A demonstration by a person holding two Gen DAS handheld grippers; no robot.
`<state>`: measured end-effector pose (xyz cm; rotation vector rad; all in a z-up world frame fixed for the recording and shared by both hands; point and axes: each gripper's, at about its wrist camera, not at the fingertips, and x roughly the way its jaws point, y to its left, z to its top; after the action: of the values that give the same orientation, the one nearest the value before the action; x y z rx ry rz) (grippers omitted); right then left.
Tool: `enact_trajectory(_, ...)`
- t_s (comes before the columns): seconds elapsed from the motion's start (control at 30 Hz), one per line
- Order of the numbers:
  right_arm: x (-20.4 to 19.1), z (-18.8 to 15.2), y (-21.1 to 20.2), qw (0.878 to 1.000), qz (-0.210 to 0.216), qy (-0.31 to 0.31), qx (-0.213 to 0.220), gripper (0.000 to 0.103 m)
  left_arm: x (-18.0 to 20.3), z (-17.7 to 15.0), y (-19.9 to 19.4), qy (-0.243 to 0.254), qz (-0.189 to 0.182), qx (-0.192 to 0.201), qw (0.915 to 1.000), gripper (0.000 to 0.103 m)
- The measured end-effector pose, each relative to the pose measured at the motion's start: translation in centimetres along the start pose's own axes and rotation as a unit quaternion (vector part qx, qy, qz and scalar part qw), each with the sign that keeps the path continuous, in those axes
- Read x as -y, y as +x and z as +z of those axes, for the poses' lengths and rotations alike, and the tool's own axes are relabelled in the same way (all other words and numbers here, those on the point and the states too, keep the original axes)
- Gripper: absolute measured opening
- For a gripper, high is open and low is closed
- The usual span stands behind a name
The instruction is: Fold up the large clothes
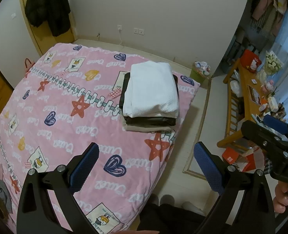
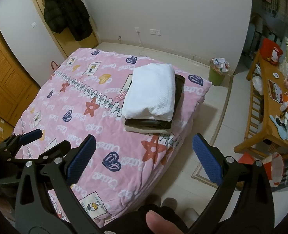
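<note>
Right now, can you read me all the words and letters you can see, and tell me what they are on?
"Cutee": white script, upside down, repeated across the pink blanket.
"DA": white letters, cut off, on the right gripper body.
"for": on a cream patch beside the folded clothes stack.
Writing on the cartoon patch near the blanket's front edge: too blurred.
Items on the wooden bench: too small.

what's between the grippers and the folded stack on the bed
Nothing visible. Only bare pink blanket lies between the open left gripper, the open right gripper and the folded stack near the bed's far right corner.
</note>
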<state>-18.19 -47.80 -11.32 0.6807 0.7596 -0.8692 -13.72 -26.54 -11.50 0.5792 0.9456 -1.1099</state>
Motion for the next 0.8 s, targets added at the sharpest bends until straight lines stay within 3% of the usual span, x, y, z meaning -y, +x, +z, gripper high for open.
enact_trajectory(0.6,-0.4,0.2,0.3,1.000,0.002,-0.001,-0.001,0.097,-0.5,0.5,0.3,-0.003,0.000,-0.001,1.0000,0.095)
enact_trajectory(0.8,-0.3,0.3,0.4,1.000,0.004,0.002,-0.001,0.097,-1.0,1.4,-0.3,-0.012,-0.013,0.016,0.9997,0.095)
